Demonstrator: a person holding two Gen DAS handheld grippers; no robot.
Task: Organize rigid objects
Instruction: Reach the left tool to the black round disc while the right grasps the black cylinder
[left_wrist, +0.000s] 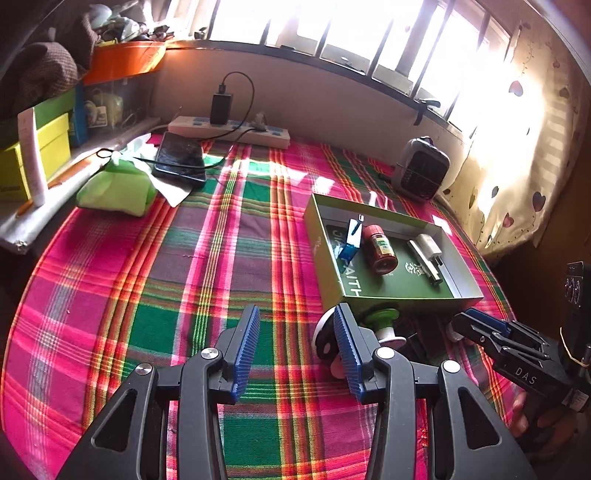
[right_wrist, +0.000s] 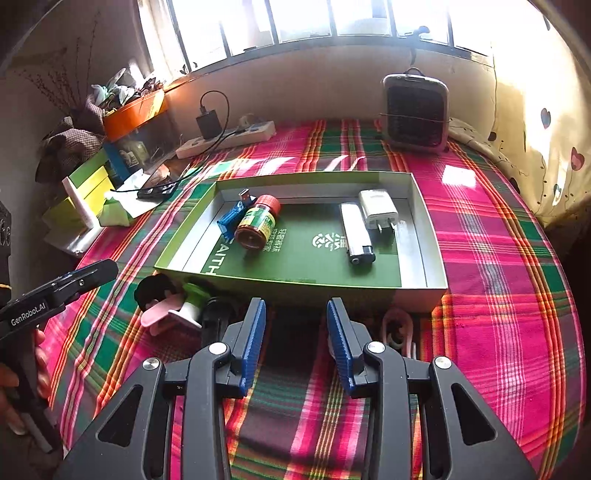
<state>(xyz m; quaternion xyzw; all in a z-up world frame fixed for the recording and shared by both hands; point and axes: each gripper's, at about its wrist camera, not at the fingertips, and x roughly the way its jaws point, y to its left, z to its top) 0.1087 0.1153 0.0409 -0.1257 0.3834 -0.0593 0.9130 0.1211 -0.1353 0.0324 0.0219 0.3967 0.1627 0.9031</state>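
Observation:
A shallow green box lies open on the plaid cloth. Inside it are a blue USB adapter, a red-lidded bottle on its side, a white lighter and a white charger plug. Loose items rest against the box's near wall: a black round piece, a green and white spool-like item and a pink ring. My right gripper is open and empty just before that wall. My left gripper is open and empty, left of the green box, beside the spool-like item.
A small grey heater stands at the back right and a power strip with a charger along the back wall. A phone, a green pouch and stacked boxes crowd the left side. A curtain hangs at the right.

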